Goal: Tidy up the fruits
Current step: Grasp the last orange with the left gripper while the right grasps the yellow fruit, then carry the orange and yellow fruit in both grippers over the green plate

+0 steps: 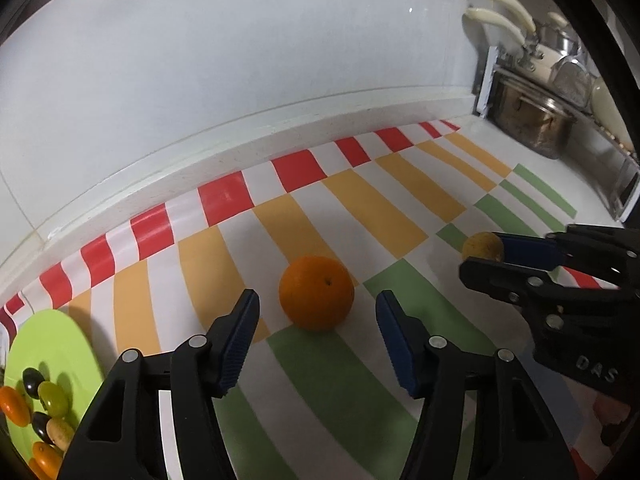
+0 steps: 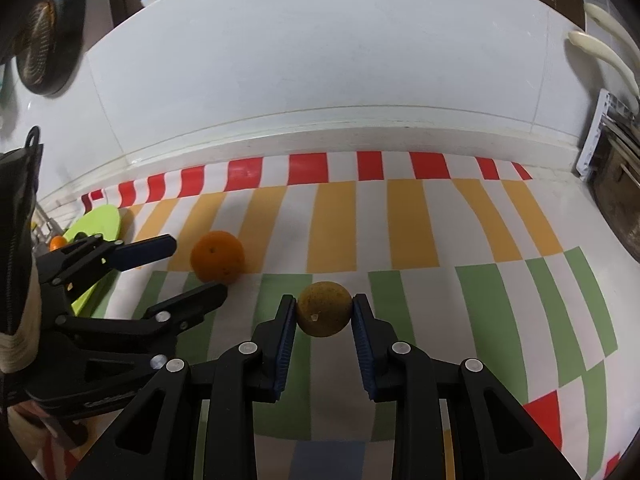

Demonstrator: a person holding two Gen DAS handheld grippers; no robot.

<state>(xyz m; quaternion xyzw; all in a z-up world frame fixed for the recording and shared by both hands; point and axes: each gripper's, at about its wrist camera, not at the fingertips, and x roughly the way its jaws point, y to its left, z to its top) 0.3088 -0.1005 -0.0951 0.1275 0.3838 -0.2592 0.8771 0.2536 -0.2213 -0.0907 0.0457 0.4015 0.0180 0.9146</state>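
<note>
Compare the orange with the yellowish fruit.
The orange is bright orange; the yellowish fruit is dull and speckled. The orange looks bigger. The orange lies free on the mat between the open left tongs; the right tongs are shut on the yellowish fruit. Both are round.

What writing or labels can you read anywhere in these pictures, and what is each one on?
"DAS": raised letters on the black body of the right gripper, seen from the left wrist; the word runs out of the picture.
Embossed lettering on the left gripper body, right wrist view: too dark and blurred to read.
Nothing else carries text.
</note>
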